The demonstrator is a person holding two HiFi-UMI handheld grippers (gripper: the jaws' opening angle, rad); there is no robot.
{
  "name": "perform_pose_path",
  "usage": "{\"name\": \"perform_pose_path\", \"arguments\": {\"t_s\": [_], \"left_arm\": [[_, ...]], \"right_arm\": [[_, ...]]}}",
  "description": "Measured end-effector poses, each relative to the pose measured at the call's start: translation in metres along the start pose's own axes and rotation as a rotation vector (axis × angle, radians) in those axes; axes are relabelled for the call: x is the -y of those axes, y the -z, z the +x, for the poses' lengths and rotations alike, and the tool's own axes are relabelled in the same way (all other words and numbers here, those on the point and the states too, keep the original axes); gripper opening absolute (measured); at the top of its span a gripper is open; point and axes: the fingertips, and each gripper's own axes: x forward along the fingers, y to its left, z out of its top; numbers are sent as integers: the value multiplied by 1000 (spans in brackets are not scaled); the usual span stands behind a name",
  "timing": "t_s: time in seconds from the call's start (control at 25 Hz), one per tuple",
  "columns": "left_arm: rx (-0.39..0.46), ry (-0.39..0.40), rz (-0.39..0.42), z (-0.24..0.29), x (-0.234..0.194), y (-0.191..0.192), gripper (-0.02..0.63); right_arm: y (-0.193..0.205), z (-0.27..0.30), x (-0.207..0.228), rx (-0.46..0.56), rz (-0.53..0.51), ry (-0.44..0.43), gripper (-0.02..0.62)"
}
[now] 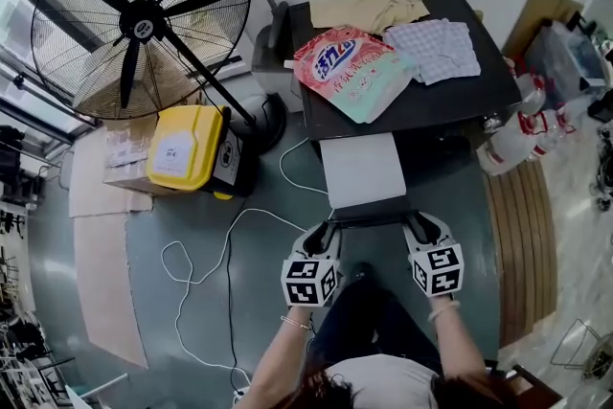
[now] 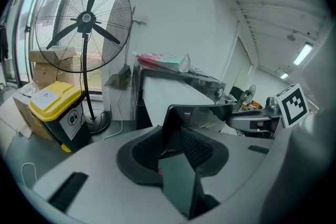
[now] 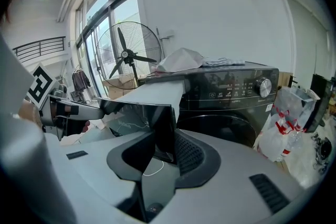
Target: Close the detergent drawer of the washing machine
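The dark washing machine (image 1: 450,101) has its pale detergent drawer (image 1: 362,170) pulled out toward me, with a dark front panel (image 1: 369,218) at its near end. My left gripper (image 1: 329,230) is shut on the panel's left end and my right gripper (image 1: 415,227) on its right end. In the left gripper view the panel (image 2: 202,113) runs from between my jaws (image 2: 176,157) across to the other gripper (image 2: 252,122). The right gripper view shows the panel (image 3: 136,118) held in the right gripper (image 3: 160,157), the drawer (image 3: 152,93) behind it, and the machine's control face (image 3: 236,86).
On the machine's top lie a detergent bag (image 1: 350,72), a beige garment (image 1: 369,7) and a checked cloth (image 1: 439,48). A big standing fan (image 1: 139,14) and a yellow bin (image 1: 187,147) are to the left. A white cable (image 1: 206,263) trails on the floor. Plastic bags (image 1: 517,139) sit to the right.
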Motion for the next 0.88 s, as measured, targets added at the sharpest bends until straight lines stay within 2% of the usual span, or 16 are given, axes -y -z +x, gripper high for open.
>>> {"name": "perform_pose_path", "arguments": {"t_s": [0.88], "left_arm": [[-21, 27, -30, 27, -16, -23, 120]], "right_arm": [[-20, 30, 14, -17, 29, 57, 133]]}}
